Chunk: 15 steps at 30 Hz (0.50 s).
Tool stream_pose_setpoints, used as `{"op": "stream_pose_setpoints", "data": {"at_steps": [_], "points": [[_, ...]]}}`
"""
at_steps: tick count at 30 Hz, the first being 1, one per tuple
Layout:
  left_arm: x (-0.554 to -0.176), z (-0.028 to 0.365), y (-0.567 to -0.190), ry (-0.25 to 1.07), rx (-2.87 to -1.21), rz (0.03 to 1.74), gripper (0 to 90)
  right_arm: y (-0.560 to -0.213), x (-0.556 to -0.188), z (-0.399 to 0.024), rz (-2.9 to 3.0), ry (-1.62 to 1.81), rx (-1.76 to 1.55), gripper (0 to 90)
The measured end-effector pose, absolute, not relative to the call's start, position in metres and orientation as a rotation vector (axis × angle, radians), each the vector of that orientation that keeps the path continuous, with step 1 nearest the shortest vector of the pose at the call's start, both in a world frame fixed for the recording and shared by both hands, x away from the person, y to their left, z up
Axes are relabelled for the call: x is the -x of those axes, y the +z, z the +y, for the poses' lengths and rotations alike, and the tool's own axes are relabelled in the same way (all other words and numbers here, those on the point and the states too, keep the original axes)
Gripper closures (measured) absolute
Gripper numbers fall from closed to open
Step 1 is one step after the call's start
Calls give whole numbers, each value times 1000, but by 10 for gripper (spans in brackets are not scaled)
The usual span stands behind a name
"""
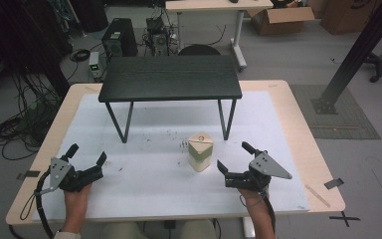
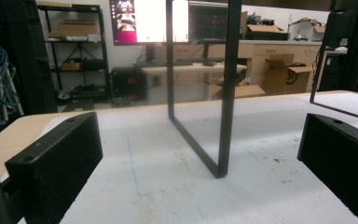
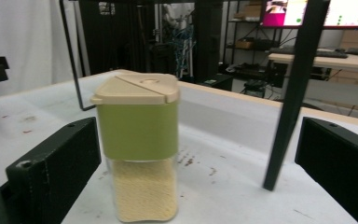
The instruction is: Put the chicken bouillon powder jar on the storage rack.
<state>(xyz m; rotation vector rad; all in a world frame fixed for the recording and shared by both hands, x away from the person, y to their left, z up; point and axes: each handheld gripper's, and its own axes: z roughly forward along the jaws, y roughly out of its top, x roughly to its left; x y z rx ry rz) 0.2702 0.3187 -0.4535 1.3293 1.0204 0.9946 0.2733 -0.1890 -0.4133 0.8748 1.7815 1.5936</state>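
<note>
A small container [image 1: 200,151] with a beige lid, green band and pale grains inside stands upright on the white mat, just in front of the black stand's right legs. In the right gripper view the container [image 3: 139,144] is close ahead, left of centre between the jaws. My right gripper [image 1: 234,156] is open, a short way right of the container and not touching it. My left gripper [image 1: 86,154] is open at the mat's front left, holding nothing. The left gripper view looks past its jaws at the stand's left leg frame [image 2: 223,140].
A low black stand [image 1: 170,77] with thin metal legs occupies the back middle of the white mat [image 1: 144,184]. The wooden table edge [image 1: 323,164] runs round the mat. Cables, computers and cardboard boxes lie on the floor beyond.
</note>
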Motion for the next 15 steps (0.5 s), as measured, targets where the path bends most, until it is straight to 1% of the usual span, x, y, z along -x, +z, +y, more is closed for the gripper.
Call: {"op": "stream_pose_setpoints", "data": {"at_steps": [15], "points": [[-270, 319, -454, 994, -1328, 1020, 2, -417, -285, -155, 1881, 1585, -889, 0]]}}
